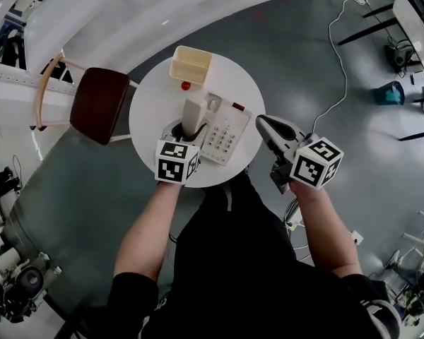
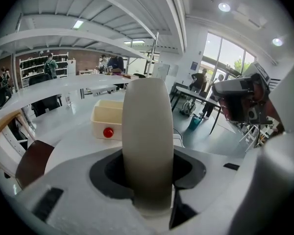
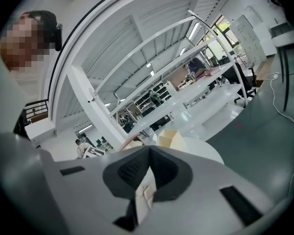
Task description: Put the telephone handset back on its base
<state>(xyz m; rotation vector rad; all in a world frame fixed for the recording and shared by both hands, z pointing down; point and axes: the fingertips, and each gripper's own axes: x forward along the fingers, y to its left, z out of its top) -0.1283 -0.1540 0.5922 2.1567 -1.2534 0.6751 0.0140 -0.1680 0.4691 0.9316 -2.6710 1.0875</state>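
Head view: A round white table (image 1: 152, 94) holds the phone base (image 1: 225, 134), with its buttons facing up. The left gripper (image 1: 184, 134) pinches the near end of the beige handset (image 1: 194, 111). The handset's long side points away from the person, toward a beige tray (image 1: 191, 63) with a red ball (image 1: 186, 86) beside it. It sits over the left side of the base, about in line with that side. I cannot tell if it touches the base yet. The right gripper (image 1: 265, 124) waits just past the table's right edge, beside the base. The left hand is the one doing the job.

Left gripper view: The left gripper (image 2: 148, 180) has its two jaws pressed on the handset (image 2: 147, 121). The handset sticks straight out ahead, toward the tray (image 2: 110, 119) and ball (image 2: 108, 132).

Right gripper view: The right gripper (image 3: 148, 173) has its jaws pressed together and holds nothing. The tray (image 3: 169, 138) shows far ahead.

I think the handset only needs to go down flat into its resting place.
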